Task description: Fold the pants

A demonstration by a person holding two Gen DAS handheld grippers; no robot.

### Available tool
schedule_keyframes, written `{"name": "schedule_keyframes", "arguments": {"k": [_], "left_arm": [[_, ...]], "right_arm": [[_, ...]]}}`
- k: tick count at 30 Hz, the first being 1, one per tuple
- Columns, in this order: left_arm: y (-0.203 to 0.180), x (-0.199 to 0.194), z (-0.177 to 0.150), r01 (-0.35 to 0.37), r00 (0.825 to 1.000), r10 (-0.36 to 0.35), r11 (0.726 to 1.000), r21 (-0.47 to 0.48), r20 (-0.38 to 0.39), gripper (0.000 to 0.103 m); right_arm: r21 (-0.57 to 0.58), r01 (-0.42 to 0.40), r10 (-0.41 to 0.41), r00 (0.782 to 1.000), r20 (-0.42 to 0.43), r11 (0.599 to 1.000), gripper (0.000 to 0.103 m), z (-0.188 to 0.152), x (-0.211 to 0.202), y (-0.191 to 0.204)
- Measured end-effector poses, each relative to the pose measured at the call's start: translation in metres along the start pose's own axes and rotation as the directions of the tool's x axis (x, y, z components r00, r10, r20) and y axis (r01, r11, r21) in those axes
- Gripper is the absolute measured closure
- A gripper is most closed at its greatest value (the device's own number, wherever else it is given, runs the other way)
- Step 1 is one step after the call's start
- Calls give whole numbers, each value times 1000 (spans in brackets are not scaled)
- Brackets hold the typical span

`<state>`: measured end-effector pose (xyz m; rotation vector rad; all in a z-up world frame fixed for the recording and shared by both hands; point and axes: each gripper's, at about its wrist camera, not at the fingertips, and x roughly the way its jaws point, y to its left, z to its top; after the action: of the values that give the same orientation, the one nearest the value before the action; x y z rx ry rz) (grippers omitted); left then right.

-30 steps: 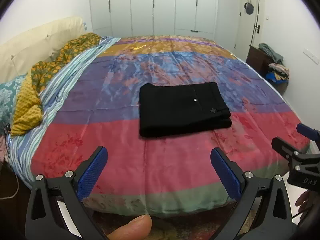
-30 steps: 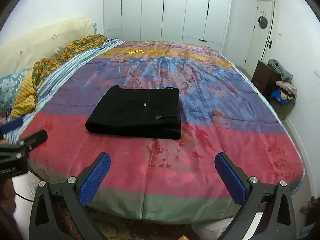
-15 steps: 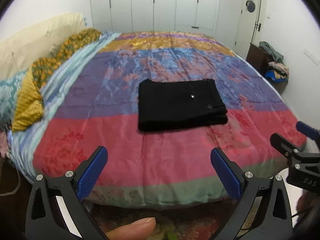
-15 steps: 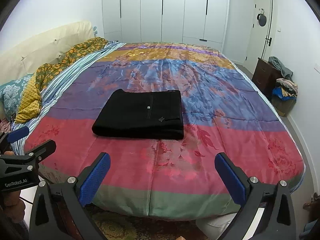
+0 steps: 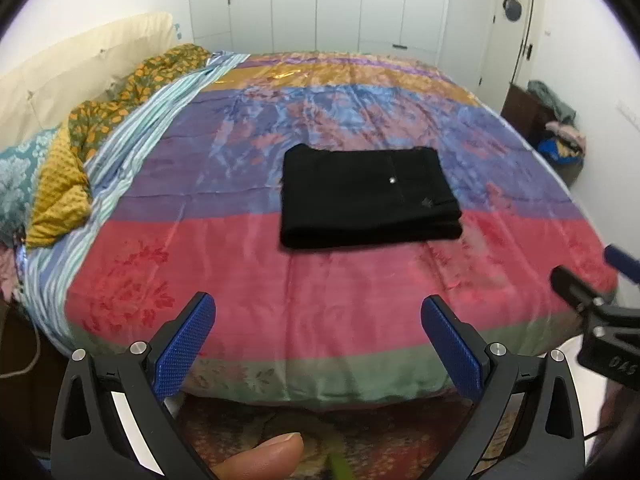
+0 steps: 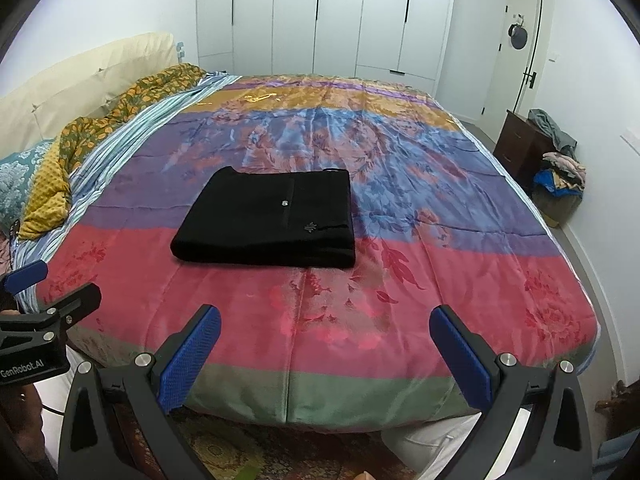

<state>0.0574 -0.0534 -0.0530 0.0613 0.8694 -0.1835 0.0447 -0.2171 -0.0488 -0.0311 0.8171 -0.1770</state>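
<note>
The black pants (image 5: 368,196) lie folded into a flat rectangle on the colourful bedspread (image 5: 320,288), near the bed's middle; they also show in the right wrist view (image 6: 268,218). My left gripper (image 5: 316,340) is open and empty, held off the foot of the bed, well short of the pants. My right gripper (image 6: 324,352) is open and empty too, also back beyond the bed's foot edge. Each gripper shows at the edge of the other's view.
Pillows and a yellow-green blanket (image 5: 92,136) lie along the bed's left side. White wardrobes (image 6: 320,20) stand behind. A dark nightstand with piled clothes (image 6: 540,148) stands at the right wall by the door. A patterned rug (image 6: 240,452) lies below.
Both grippers have drawn back and up from the bed, so more of the foot edge and the floor shows. The folded pants have not moved. Both stay open.
</note>
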Motion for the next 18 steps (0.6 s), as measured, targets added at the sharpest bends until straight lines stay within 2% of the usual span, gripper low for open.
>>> {"name": "schedule_keyframes", "arguments": {"k": [6,11,18], "left_arm": [[-11,0,1,-80,997,80,994,79,-8,0],[-3,-3,2,-36,999,37,999,37,-13,1],[-2,-4,3,-52,999,52,998,37,-1,1]], "right_arm": [[-9,22,-22,1000,11,1000,0,0,-5,1],[-13,25,-25,1000,8,1000,0,0,-5,1],[-20,33,-33,999,13,999,0,0,-8,2]]}}
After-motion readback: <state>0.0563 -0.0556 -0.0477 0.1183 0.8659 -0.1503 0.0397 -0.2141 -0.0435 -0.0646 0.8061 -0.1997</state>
